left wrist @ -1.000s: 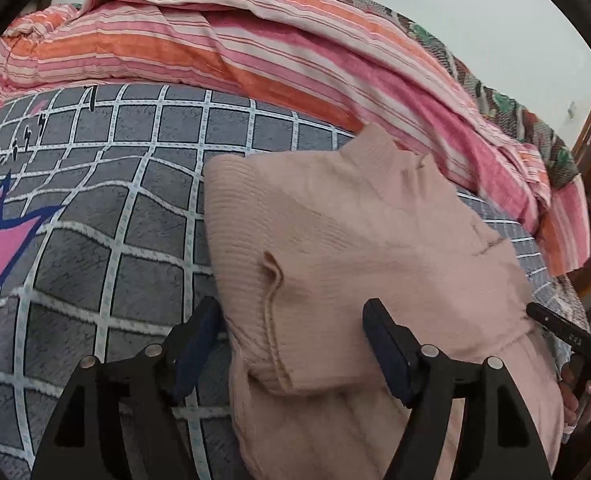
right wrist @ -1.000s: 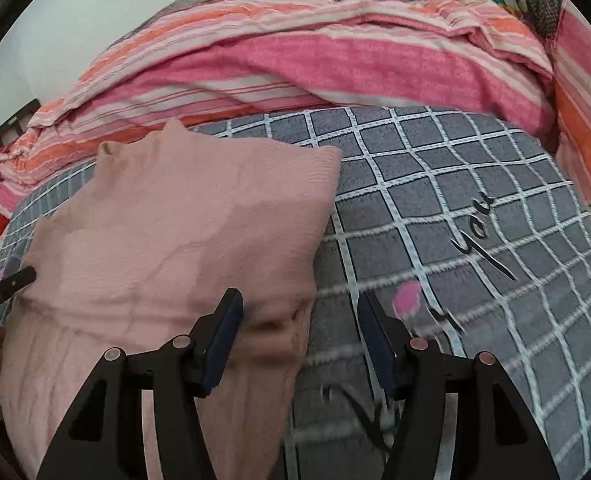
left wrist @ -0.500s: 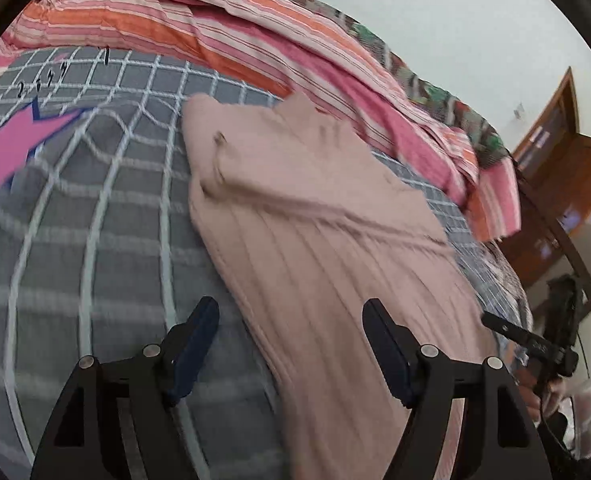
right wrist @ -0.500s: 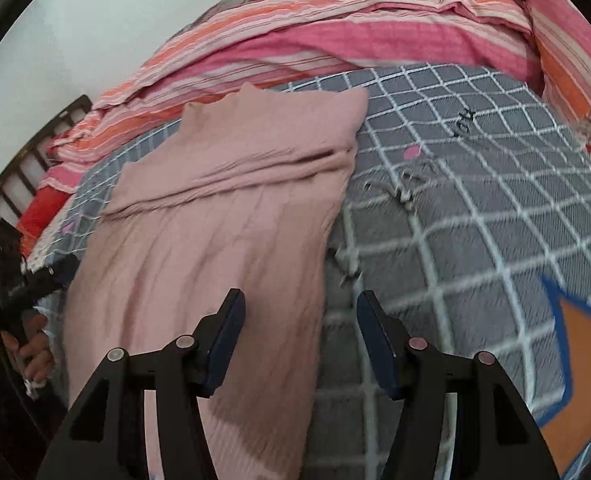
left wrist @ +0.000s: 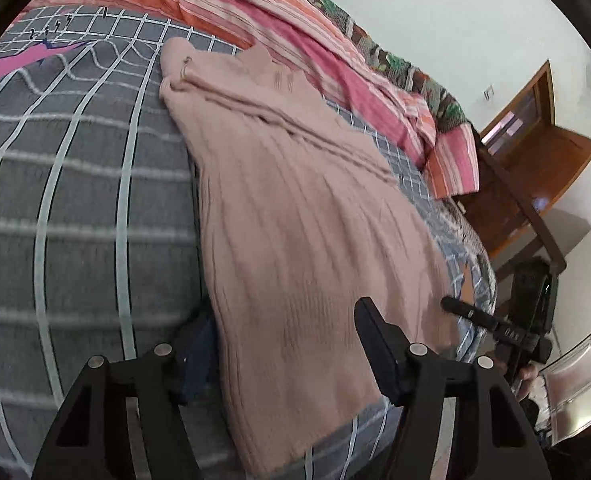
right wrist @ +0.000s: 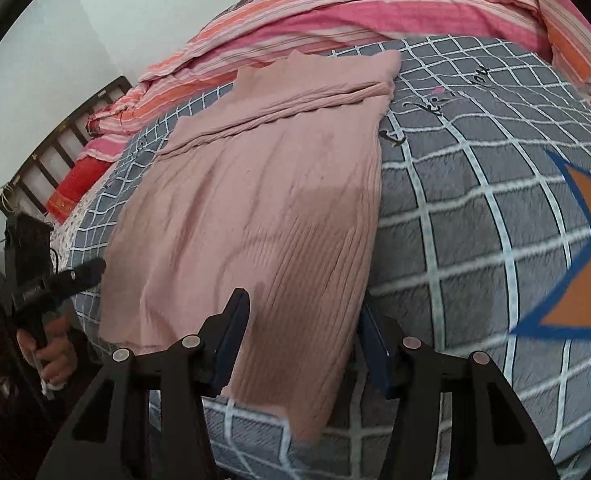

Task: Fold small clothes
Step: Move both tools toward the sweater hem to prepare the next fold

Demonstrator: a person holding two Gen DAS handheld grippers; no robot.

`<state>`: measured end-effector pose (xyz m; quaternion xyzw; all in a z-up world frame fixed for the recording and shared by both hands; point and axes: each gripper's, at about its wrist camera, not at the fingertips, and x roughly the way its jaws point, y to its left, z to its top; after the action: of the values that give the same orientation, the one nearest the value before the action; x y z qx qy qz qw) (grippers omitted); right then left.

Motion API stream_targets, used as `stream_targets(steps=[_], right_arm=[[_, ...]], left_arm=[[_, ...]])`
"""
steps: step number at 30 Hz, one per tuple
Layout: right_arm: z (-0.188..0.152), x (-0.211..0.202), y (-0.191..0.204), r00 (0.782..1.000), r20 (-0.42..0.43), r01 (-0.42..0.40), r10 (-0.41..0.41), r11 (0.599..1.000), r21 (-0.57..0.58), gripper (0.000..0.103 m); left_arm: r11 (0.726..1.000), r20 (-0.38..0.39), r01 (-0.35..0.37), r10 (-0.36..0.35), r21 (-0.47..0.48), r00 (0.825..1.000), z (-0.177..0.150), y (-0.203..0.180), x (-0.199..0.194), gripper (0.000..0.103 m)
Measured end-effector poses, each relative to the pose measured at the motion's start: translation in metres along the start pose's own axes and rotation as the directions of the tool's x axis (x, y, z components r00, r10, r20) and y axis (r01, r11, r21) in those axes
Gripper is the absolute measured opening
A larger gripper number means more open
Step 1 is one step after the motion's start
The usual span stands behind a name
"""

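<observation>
- The left gripper (left wrist: 287,350) straddles the near hem corner of the pale pink ribbed knit garment (left wrist: 295,216); its jaws have just been closing, the cloth between them but not yet pinched
- The right gripper (right wrist: 305,338) stands parted over the opposite hem corner, pads off the fabric
- The knit looks soft, light and floppy; hem corners seem the best hold
- It lies flat ahead on the grey checked bedspread (right wrist: 475,208); open room beyond, bed edge near
</observation>
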<state>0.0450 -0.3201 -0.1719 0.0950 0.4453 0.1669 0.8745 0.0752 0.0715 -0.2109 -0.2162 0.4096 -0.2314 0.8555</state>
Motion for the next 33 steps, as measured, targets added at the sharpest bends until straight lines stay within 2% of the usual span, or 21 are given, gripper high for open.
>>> stream_targets(steps=[2,3,5,6,7,8,11,13,16,19,21,24,26,27,30,33], right_arm=[[-0.005,-0.001,0.004,1.0,0.003,-0.004,0.004,1.0,0.01,0.053],[-0.007,0.0,0.007,1.0,0.003,0.008,-0.008,1.0,0.009,0.049],[-0.009,0.003,0.013,0.998,0.005,0.062,-0.062,0.998,-0.013,0.034],[-0.01,0.003,0.017,0.996,0.015,0.086,-0.086,0.996,-0.029,0.021],[-0.01,0.002,0.018,0.996,0.022,0.091,-0.09,0.995,-0.036,0.013],[-0.011,0.0,0.02,0.995,0.036,0.095,-0.094,0.994,-0.044,0.012],[-0.013,-0.015,0.014,0.986,0.108,0.129,-0.124,0.99,-0.047,0.009],[-0.015,-0.022,0.001,0.985,0.115,0.132,-0.13,0.991,-0.011,0.008],[-0.019,-0.016,-0.012,0.992,0.065,0.108,-0.11,0.993,0.038,0.008],[-0.023,-0.013,-0.006,0.992,0.053,0.115,-0.116,0.993,0.021,0.011],[-0.025,-0.016,-0.005,0.994,0.054,0.098,-0.099,0.995,0.023,0.011],[-0.03,-0.02,-0.01,0.995,0.049,0.087,-0.089,0.995,0.042,0.019],[-0.035,-0.026,-0.014,0.993,0.061,0.098,-0.101,0.994,0.05,0.025],[-0.036,-0.027,-0.015,0.992,0.066,0.104,-0.107,0.993,0.052,0.026],[-0.039,-0.034,-0.021,0.987,0.093,0.123,-0.13,0.99,0.074,0.026],[-0.038,-0.032,-0.025,0.989,0.087,0.11,-0.119,0.989,0.097,0.026]], left_arm=[[1.0,-0.011,-0.03,0.03,0.001,0.999,-0.011,-0.002,0.0,0.056],[0.999,-0.012,-0.047,0.047,0.0,0.999,-0.016,-0.003,0.001,0.055],[0.993,0.002,-0.12,0.12,0.004,0.993,-0.023,-0.008,0.002,0.034],[0.99,0.012,-0.142,0.142,0.009,0.99,-0.025,-0.01,0.003,0.03],[0.989,0.012,-0.149,0.149,0.01,0.989,-0.025,-0.011,0.003,0.014],[0.987,0.014,-0.16,0.16,0.006,0.987,-0.025,-0.012,0.002,0.006],[0.983,0.082,-0.182,0.182,-0.007,0.98,-0.022,-0.007,-0.016,0.006],[0.981,0.105,-0.191,0.193,-0.03,0.976,-0.021,0.002,-0.029,0.006],[0.987,0.085,-0.141,0.147,-0.079,0.985,-0.022,0.016,-0.034,0.006],[0.988,0.048,-0.12,0.124,-0.094,0.991,-0.023,0.016,-0.026,0.007],[0.989,0.025,-0.12,0.123,-0.088,0.992,-0.027,0.012,-0.021,0.007],[0.992,0.006,-0.117,0.118,-0.052,0.993,-0.034,0.007,-0.019,0.011],[0.994,-0.001,-0.103,0.103,-0.04,0.995,-0.037,0.004,-0.019,0.022],[0.994,0.002,-0.1,0.1,-0.033,0.995,-0.039,0.001,-0.019,0.023],[0.994,0.001,-0.108,0.108,-0.012,0.994,-0.041,-0.005,-0.017,0.024],[0.994,-0.006,-0.109,0.108,-0.01,0.994,-0.04,-0.008,-0.013,0.024]])
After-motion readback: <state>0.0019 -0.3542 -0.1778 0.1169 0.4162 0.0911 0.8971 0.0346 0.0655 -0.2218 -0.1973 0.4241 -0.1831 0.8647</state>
